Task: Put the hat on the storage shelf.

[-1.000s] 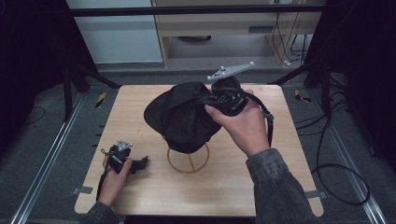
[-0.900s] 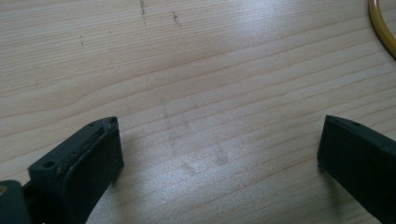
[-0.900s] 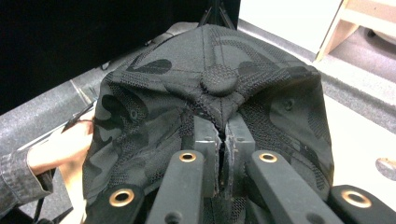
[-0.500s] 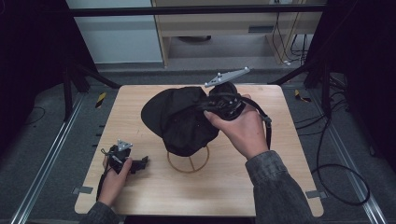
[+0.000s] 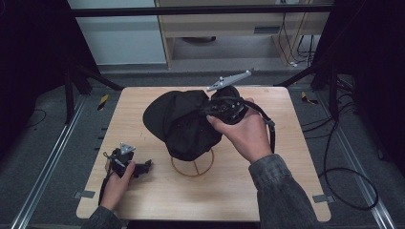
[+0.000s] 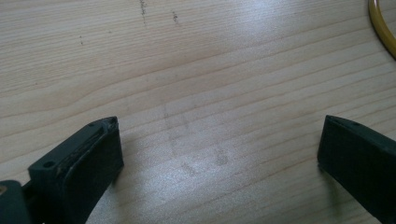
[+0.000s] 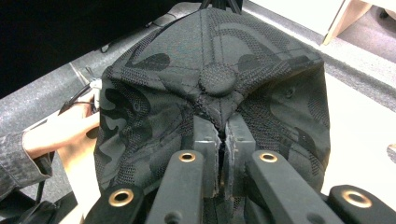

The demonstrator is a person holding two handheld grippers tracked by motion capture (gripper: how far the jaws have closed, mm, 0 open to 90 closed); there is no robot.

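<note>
On the pale wooden table (image 5: 286, 181) sat the biggest thing of the lot, a black cap (image 5: 184, 121), draped over a thin wire stand (image 5: 192, 164) near the table's middle. The cap hung tilted toward the left, its crown facing the right hand (image 5: 248, 136). Up close, in the right gripper view, the cap (image 7: 210, 93) showed a dark camouflage weave with a round button at its top. The right gripper (image 5: 224, 109) was held at the cap's right side, raised off the table, and its jaws were pressed together with a pinch of the cap's fabric caught between them just below the button (image 7: 217, 78). Near the front left corner the left hand (image 5: 117, 179) rested the left gripper (image 5: 128, 164) on the wood, well apart from the cap. Its jaws stood wide apart with only bare table (image 6: 196, 93) between them, gripping nothing. A yellow curve of the stand's ring (image 6: 380, 28) edged the corner of the left gripper view.
</note>
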